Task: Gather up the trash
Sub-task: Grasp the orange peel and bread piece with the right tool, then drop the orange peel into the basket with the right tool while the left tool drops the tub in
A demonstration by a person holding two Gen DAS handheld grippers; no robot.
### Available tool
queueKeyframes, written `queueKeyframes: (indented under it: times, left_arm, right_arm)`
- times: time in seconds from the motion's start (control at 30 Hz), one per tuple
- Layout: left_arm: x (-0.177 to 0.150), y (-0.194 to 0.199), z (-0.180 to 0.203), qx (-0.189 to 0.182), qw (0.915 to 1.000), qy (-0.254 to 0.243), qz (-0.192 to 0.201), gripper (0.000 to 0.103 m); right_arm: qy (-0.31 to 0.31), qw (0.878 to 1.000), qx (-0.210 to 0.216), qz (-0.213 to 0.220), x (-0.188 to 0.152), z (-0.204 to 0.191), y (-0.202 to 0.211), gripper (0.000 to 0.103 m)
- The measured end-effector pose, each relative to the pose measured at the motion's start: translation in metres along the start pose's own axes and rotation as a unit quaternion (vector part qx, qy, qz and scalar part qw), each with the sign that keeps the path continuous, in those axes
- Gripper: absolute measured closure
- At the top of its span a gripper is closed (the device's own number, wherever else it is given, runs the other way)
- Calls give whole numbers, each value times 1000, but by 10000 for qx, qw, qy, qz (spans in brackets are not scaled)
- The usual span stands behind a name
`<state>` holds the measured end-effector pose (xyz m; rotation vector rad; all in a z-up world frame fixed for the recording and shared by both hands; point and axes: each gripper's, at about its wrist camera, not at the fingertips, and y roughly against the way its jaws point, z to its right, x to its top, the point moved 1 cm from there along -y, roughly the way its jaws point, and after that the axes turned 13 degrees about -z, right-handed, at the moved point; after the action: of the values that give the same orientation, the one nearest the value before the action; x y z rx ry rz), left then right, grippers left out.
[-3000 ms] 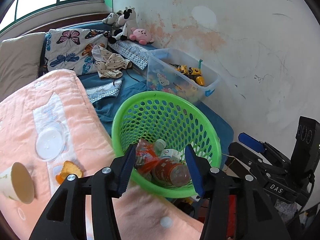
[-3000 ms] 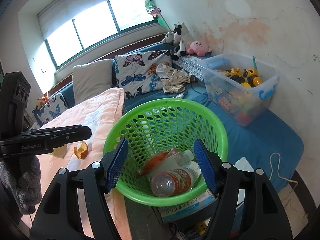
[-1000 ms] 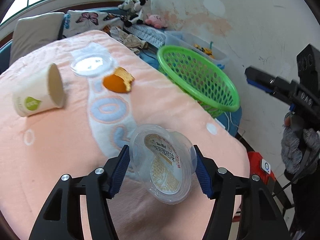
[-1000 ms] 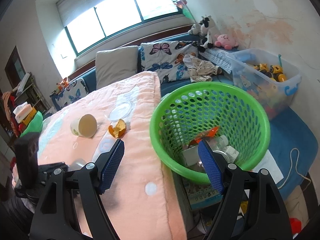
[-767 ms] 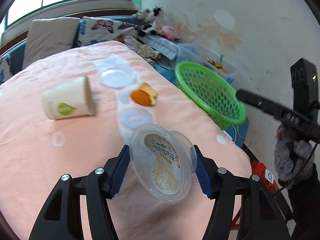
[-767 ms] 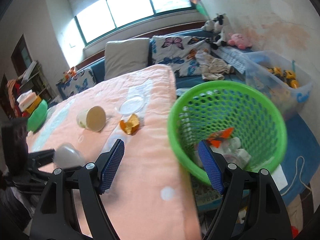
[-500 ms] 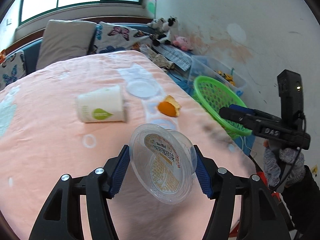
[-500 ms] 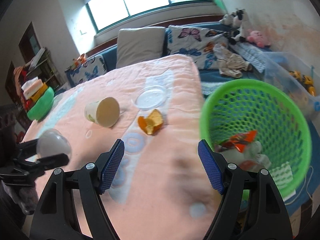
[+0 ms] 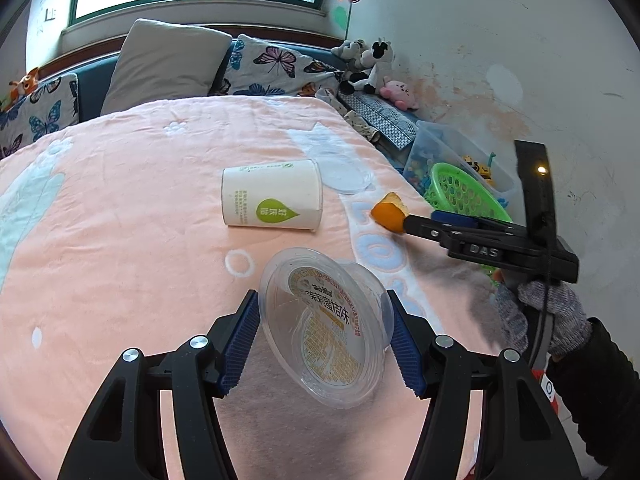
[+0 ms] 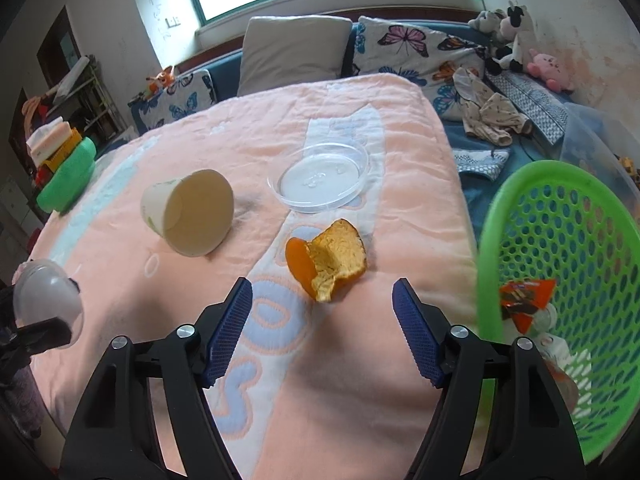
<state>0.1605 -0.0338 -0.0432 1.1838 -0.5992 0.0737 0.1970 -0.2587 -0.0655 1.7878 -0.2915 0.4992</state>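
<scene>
In the left wrist view we hold the left hand-held gripper (image 9: 320, 344) above the pink blanket (image 9: 120, 264) on the bed, its blue pads (image 9: 240, 344) pressed on either side of a clear plastic tub (image 9: 324, 328) with a printed label, tilted so its mouth faces us. At twelve o'clock from the tub, a little left, a white paper cup (image 9: 272, 199) lies on its side on the blanket. At one o'clock from the cup's mouth a clear lid (image 9: 344, 174) lies flat. Further right, at about two o'clock from the tub, a piece of orange peel (image 9: 389, 214) sits at the tip of the right hand-held gripper (image 9: 460, 224), held in a gloved hand (image 9: 548, 320). Behind it the green basket (image 9: 464, 192) stands off the bed's edge.

In the right wrist view the right hand-held gripper (image 10: 322, 324) has its jaws apart with nothing between the pads; they have just been closing. The cup (image 10: 188, 212) lies at eleven o'clock from it, the peel (image 10: 328, 260) at twelve o'clock just past the fingertips, the lid (image 10: 320, 182) beyond the peel. The basket (image 10: 560, 280) at three o'clock holds an orange wrapper (image 10: 524, 300) and bottles.
</scene>
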Motion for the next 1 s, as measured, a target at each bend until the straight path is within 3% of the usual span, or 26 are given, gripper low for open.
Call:
queueKeyframes:
  times: [0.33,0.57,0.77,1.0]
  left_arm:
    - [1,-4,-6,-44,9999,103,-66,43]
    - [4,-9,-5,-88,9998,109,-116,43]
    - [9,-12,1,-132,9998,80,-117,43]
    - [20,-13,15,-152,9998,-52,-103,43]
  right_arm:
    - [154,9995,-189,-211,17,-7,-29,37]
    - [206,9986,-436,-221,19,-6,-36,52]
    - [101,9995,-300,-89,15,-2,-25,63]
    - [-101,9997,-200,98,4,8,0,66]
